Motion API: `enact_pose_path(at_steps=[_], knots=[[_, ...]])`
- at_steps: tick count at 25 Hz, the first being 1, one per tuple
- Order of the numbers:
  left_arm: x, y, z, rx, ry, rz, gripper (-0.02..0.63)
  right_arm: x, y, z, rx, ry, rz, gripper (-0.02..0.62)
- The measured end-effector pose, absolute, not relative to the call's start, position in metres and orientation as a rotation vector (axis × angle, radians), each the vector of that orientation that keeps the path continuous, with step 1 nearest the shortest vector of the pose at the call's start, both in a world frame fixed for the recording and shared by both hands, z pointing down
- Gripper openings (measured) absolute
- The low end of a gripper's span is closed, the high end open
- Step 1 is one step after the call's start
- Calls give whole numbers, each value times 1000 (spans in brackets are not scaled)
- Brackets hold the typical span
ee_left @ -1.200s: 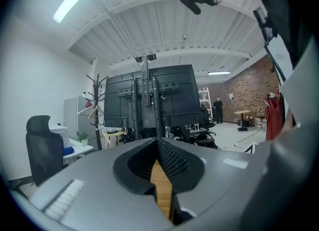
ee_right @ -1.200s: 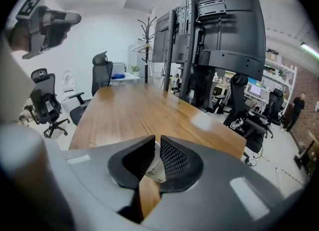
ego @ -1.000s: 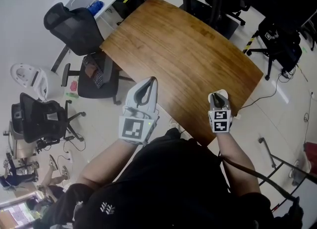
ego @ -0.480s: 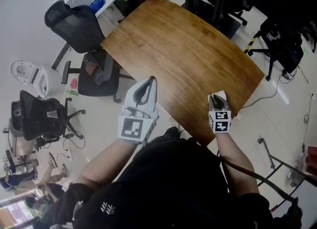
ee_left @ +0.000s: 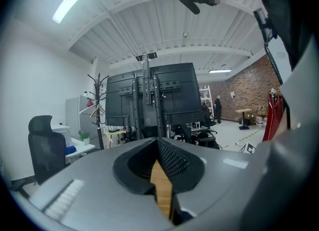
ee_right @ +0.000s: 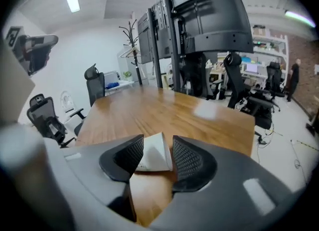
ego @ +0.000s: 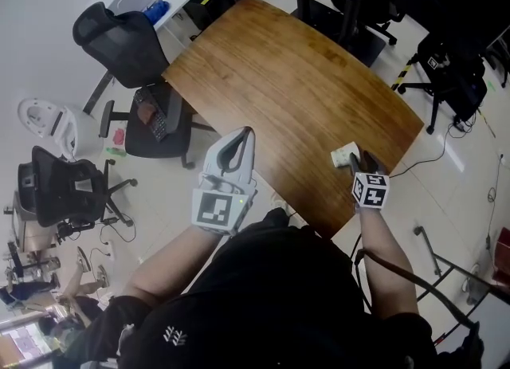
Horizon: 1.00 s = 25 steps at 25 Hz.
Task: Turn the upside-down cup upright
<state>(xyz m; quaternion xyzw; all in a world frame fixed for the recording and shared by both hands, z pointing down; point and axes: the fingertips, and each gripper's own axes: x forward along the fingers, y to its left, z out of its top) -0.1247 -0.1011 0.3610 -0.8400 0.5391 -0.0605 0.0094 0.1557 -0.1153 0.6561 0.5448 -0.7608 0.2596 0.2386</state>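
White and small, the cup (ego: 345,155) is sitting on the wooden bench (ego: 287,80) close to its near right edge, far from the bench's middle. From the head view it is showing only as a pale, blocky shape, so I cannot tell whether its mouth is facing up or down.

In the right gripper view the cup (ee_right: 154,153) is lying directly between the 2 ribbed black pads, resting on the bench (ee_right: 164,110) with its wide end nearer the camera and its narrow end pointing away. The right gripper (ee_right: 157,140) is opening its jaws at this moment. The cup is standing in the gap, its left edge running behind the left pad and a thin slit showing on the right, so the pads are not clamping it. In the head view the right gripper (ego: 356,162) is angling down toward the bench, with its tips just beside the cup.

The left gripper (ego: 245,132) is hovering off the bench's near left edge, well apart from the cup and pointing level. In the left gripper view its jaws are clenched together at the tips, and the left gripper (ee_left: 157,140) is grasping nothing. Only a sliver of wood is showing through the slot behind the tips.

Around the bench, 2 black office chairs (ego: 119,41) are standing on the pale floor to the left. A rack of dark screens (ee_right: 199,10) is rising beyond the far end.
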Motion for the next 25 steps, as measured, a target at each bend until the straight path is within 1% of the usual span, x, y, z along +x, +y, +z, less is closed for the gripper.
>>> enact_pose_path(at_steps=[3, 5, 7, 14, 18, 25], knots=[[-128, -101, 359, -2619, 1692, -203, 0, 146, -120, 671, 1353, -2108, 858, 178], [-130, -102, 357, -2613, 1699, -203, 0, 145, -123, 670, 1330, -2116, 872, 154], [-132, -104, 357, -2609, 1703, -203, 0, 145, -124, 665, 1327, -2122, 818, 100], [-122, -104, 361, -2636, 1670, -183, 0, 132, -110, 636, 1249, -2154, 544, 14], [-115, -106, 360, -2657, 1646, -156, 0, 126, -96, 636, 1147, -2101, 476, 14], [-106, -109, 355, -2666, 1613, -136, 0, 110, -91, 636, 1066, -2103, 476, 21]])
